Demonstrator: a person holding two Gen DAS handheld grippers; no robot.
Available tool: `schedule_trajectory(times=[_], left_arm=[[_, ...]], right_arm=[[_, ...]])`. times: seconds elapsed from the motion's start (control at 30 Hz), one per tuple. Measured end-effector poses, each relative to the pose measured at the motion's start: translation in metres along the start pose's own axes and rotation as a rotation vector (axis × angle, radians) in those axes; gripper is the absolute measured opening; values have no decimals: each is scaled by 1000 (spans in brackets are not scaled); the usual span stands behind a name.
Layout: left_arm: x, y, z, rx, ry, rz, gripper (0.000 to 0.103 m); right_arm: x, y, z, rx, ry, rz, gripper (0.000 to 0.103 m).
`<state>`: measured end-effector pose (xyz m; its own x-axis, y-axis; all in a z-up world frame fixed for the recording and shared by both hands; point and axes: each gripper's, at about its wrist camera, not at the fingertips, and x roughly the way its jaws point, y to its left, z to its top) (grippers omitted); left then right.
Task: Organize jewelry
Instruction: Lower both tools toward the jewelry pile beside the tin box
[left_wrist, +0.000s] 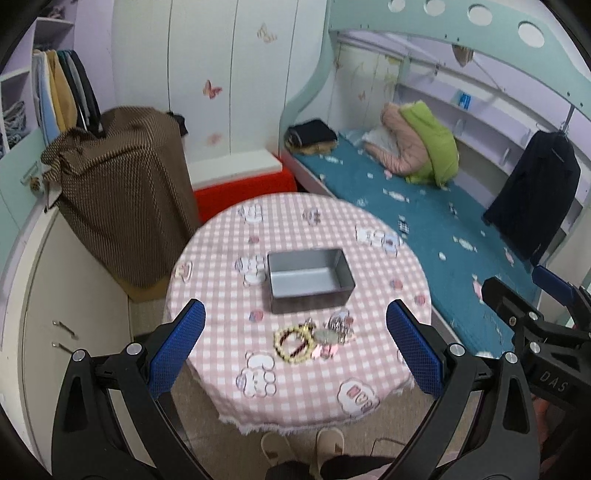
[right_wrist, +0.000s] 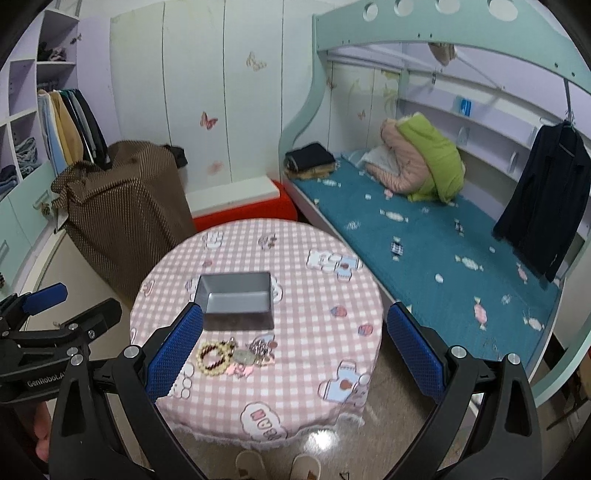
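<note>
- A small heap of jewelry (left_wrist: 314, 339) lies on a round table's pink checked cloth (left_wrist: 369, 266), just ahead of the left gripper (left_wrist: 295, 332) and between its two blue-padded fingers (left_wrist: 177, 347) as the left wrist camera frames it.
- A pale beaded bracelet (left_wrist: 293, 343) circled with a darker strand forms the heap's left side; silvery pieces (left_wrist: 338, 326) touch it on the right, too blurred to tell apart.
- Beyond the heap, farther from both grippers, an open grey metal tin (left_wrist: 309, 280) stands with nothing showing inside.
- The left gripper's jaws are spread wide above the table's near edge, holding nothing.
- The right gripper (right_wrist: 295, 339) is likewise wide apart and holds nothing; from it, the jewelry sits ahead and towards its left finger (right_wrist: 175, 350).
- Each gripper shows at the edge of the other's view: "DAS" reads on the right one's body (left_wrist: 552, 376), "GenRobot.AI" on the left one's (right_wrist: 44, 380).
- The cloth's cartoon cloud near the table's front edge carries letters, seen upside down and not clearly legible (right_wrist: 264, 421).
- To the right of both grippers runs a bed with a teal blanket (right_wrist: 424, 251).
</note>
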<state>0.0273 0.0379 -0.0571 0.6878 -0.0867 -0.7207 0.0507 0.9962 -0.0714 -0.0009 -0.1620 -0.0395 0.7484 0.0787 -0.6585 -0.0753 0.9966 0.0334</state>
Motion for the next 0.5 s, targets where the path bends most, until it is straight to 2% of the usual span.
schedule_trajectory(times=[0.13, 0.33, 0.5], left_arm=[[10, 6, -6, 23, 59, -20, 98], [34, 21, -12, -13, 169, -158, 98], [56, 39, -18, -40, 223, -174, 98]], right_arm=[[11, 4, -4, 13, 60, -20, 96], [24, 8, -13, 35, 128, -47, 96], [37, 8, -25, 40, 175, -44, 96]])
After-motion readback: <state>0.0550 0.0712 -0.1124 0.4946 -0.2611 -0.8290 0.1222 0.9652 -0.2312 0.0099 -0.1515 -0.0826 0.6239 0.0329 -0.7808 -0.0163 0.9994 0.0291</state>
